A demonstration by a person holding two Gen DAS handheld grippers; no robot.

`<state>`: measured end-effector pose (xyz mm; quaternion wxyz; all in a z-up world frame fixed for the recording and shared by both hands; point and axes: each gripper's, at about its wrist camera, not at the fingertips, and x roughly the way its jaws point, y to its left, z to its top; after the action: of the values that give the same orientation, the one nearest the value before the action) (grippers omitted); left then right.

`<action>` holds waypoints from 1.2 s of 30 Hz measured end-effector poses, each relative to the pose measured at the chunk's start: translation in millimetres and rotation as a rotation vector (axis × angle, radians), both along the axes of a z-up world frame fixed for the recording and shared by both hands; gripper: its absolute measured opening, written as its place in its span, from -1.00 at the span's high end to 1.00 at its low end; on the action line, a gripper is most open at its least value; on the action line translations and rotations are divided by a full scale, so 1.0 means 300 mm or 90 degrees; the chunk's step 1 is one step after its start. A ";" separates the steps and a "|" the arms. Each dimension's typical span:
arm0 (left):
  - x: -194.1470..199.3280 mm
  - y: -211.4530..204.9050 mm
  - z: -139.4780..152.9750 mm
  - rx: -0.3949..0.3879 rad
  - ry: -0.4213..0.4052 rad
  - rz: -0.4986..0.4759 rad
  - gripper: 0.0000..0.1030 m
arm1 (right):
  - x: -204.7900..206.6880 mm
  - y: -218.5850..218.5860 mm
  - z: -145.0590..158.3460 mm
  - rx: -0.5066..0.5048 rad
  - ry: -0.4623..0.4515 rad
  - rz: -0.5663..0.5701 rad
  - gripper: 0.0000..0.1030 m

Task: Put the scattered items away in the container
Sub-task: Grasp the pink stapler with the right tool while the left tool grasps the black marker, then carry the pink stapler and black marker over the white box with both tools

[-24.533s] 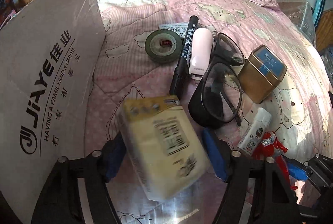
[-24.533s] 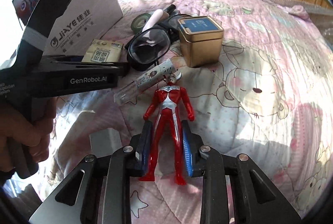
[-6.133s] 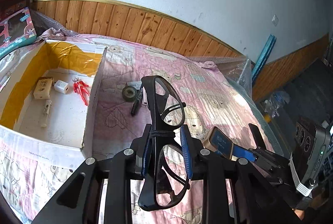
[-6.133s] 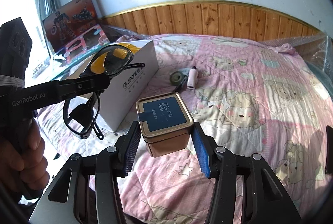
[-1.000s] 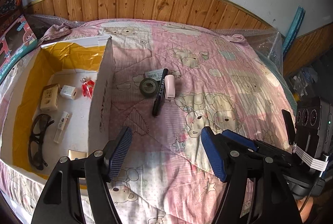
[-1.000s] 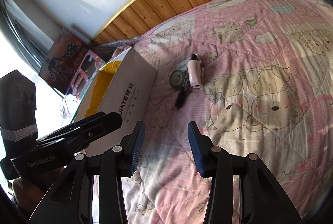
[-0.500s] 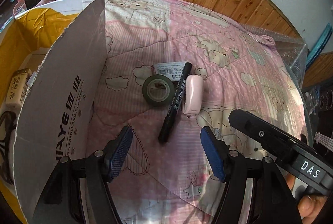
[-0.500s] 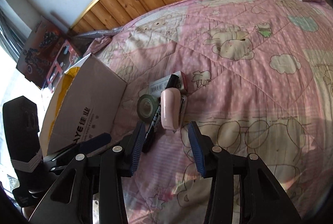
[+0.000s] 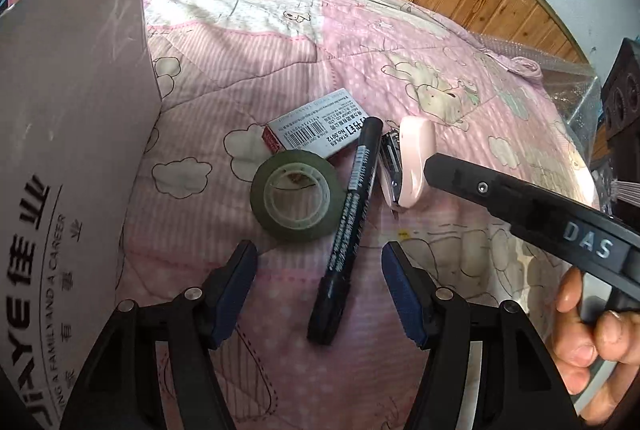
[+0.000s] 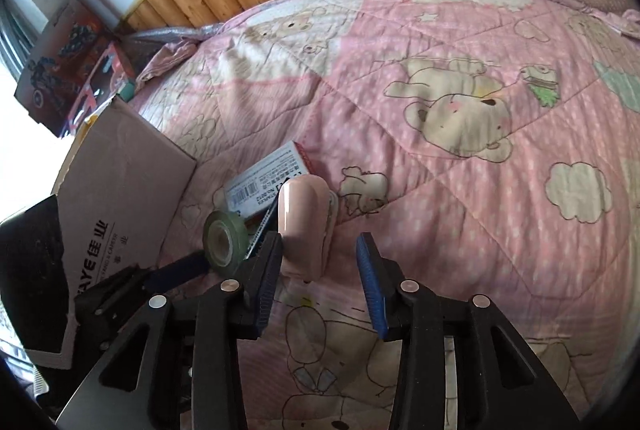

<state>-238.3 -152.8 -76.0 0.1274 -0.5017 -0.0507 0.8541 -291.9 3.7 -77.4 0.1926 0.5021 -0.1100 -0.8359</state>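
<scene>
A: What does the left gripper (image 9: 316, 280) do at this moment?

B: Its jaws stand apart and hold nothing. The black marker (image 9: 349, 208) lies between the blue pads and straight ahead of them, so it seems the gripper is lined up to close across the marker's lower end.

A: And the right gripper (image 10: 320, 268)?

B: It is also apart and empty. The pink stapler (image 10: 302, 228) lies just ahead, near its left pad; whether the pad already touches the stapler is hard to tell from this view.

A: What else lies there?

B: The green tape roll (image 9: 297, 195) is ahead-left of the left gripper, touching the marker's side. Beyond it is the staples box (image 9: 318, 128), with "STAPLES" and "NO.0012" printed near a barcode. All lie on the pink quilt (image 9: 440, 78).

A: Where is the container?

B: The cardboard box (image 9: 60, 158) stands at the far left of the left gripper. Its wall reads "A FAMILY AND A CAREER". The right gripper's body shows "DAS".
</scene>
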 end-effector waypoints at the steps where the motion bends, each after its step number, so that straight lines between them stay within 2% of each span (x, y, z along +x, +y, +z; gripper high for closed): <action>1: -0.007 0.013 -0.002 -0.010 0.008 -0.008 -0.26 | -0.009 -0.016 -0.004 0.004 -0.002 0.010 0.10; 4: -0.025 0.043 -0.011 -0.047 0.034 -0.024 -0.27 | -0.036 -0.055 -0.024 0.022 -0.012 0.026 0.07; 5: -0.029 0.053 -0.013 -0.059 0.040 -0.031 -0.28 | -0.040 -0.053 -0.021 0.024 -0.008 0.024 0.13; 6: -0.027 0.060 -0.013 -0.070 0.049 -0.041 -0.05 | -0.044 -0.048 -0.015 0.040 -0.005 0.018 0.44; 7: -0.023 0.063 -0.011 -0.077 0.059 -0.050 0.23 | -0.044 -0.040 -0.006 0.062 0.004 0.011 0.52; 8: -0.018 0.064 -0.008 -0.080 0.062 -0.057 0.64 | -0.042 -0.026 0.004 0.082 0.013 0.004 0.52; 11: 0.008 0.033 0.006 -0.054 0.064 -0.053 0.66 | -0.037 0.029 -0.004 0.103 0.008 -0.013 0.52; 14: -0.007 0.028 -0.016 -0.034 0.057 -0.042 0.54 | -0.047 0.036 -0.031 0.101 0.010 -0.022 0.49; 15: -0.016 0.039 -0.015 -0.031 0.065 -0.046 0.25 | -0.053 0.036 -0.037 0.092 0.013 -0.029 0.47; 17: -0.040 0.098 -0.019 -0.047 0.079 -0.070 0.07 | -0.063 0.042 -0.051 0.075 0.018 -0.038 0.48; 18: -0.046 0.121 -0.023 -0.070 0.088 -0.078 0.18 | -0.064 0.049 -0.051 0.065 0.017 -0.044 0.49; 19: -0.047 0.133 -0.023 -0.084 0.094 -0.083 0.39 | -0.062 0.060 -0.049 0.052 0.013 -0.051 0.49; 21: -0.057 0.126 -0.013 -0.068 0.081 -0.085 0.73 | -0.046 0.086 -0.040 0.024 0.006 -0.064 0.49; 27: -0.024 0.073 0.036 -0.001 0.057 -0.072 0.73 | 0.045 0.144 -0.020 -0.028 -0.012 -0.104 0.50; 36: 0.081 0.046 0.121 0.028 0.062 -0.070 0.73 | 0.194 0.144 0.032 -0.042 -0.015 -0.130 0.50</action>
<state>-213.9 -139.1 -39.9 0.1874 -0.4589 -0.0352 0.8678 -233.5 47.1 -67.8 0.1214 0.4915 -0.1901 -0.8412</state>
